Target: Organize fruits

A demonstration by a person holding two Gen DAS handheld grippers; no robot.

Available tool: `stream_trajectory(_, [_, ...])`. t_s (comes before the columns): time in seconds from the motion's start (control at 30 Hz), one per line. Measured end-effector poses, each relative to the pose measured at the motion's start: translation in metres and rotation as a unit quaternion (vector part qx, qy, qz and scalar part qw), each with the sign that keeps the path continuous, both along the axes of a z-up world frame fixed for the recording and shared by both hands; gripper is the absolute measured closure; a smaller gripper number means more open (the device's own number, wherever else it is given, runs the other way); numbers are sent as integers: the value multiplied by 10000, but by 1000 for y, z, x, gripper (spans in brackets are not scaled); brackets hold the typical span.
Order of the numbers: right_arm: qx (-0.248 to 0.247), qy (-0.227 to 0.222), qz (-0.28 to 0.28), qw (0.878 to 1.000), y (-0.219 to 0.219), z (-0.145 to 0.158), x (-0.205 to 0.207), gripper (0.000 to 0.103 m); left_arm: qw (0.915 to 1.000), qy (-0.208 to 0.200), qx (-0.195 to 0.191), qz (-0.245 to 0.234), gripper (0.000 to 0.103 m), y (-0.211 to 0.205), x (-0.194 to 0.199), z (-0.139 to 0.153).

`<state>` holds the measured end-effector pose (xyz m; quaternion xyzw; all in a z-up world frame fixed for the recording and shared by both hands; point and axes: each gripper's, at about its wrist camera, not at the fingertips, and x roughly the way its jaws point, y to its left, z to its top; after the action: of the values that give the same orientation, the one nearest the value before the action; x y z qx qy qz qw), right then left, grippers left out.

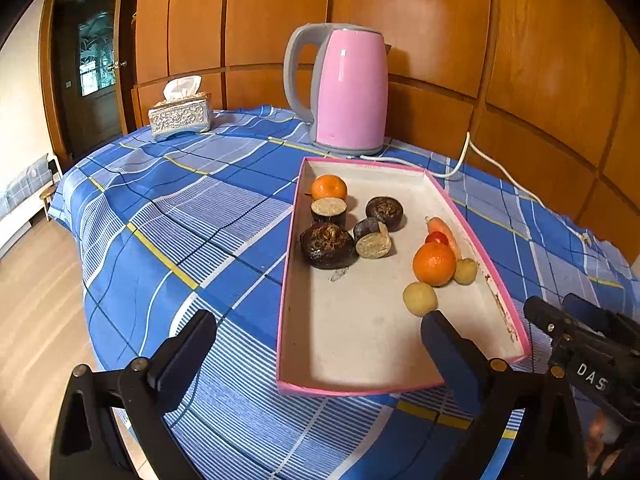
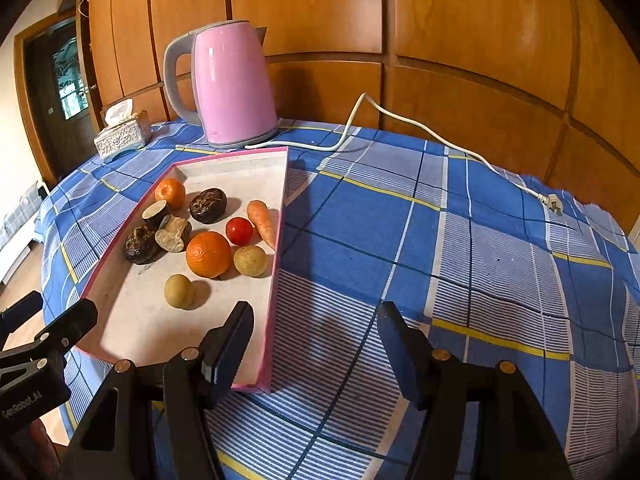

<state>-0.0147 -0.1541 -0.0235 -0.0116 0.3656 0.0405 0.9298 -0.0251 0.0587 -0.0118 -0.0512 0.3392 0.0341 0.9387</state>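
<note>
Your left gripper gapes wide and empty over the tray's near end — the fruits lie beyond its tips. Your right gripper, likewise released, straddles the tray's right wall, the nearest yellow fruit just ahead-left.

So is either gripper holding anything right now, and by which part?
Nothing is held. The left gripper and the right gripper both stand open with nothing between their fingers; all the produce lies in the pink tray.

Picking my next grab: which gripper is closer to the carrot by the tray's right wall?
Right, though only slightly. The right gripper straddles the tray's right wall, directly below the carrot. The left gripper spans the tray's left wall, across from it.
</note>
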Motion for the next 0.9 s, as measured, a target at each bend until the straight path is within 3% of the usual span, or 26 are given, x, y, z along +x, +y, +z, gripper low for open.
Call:
stream_trajectory(0.2, [-64,-34,7,10000,2,2,-1,38,9996,-8,230,144,0,-4,1,1])
stream_trajectory(0.9, [-50,-58,26,10000,1,1,-2,38,9995,-78,120,276,0,0,-3,1])
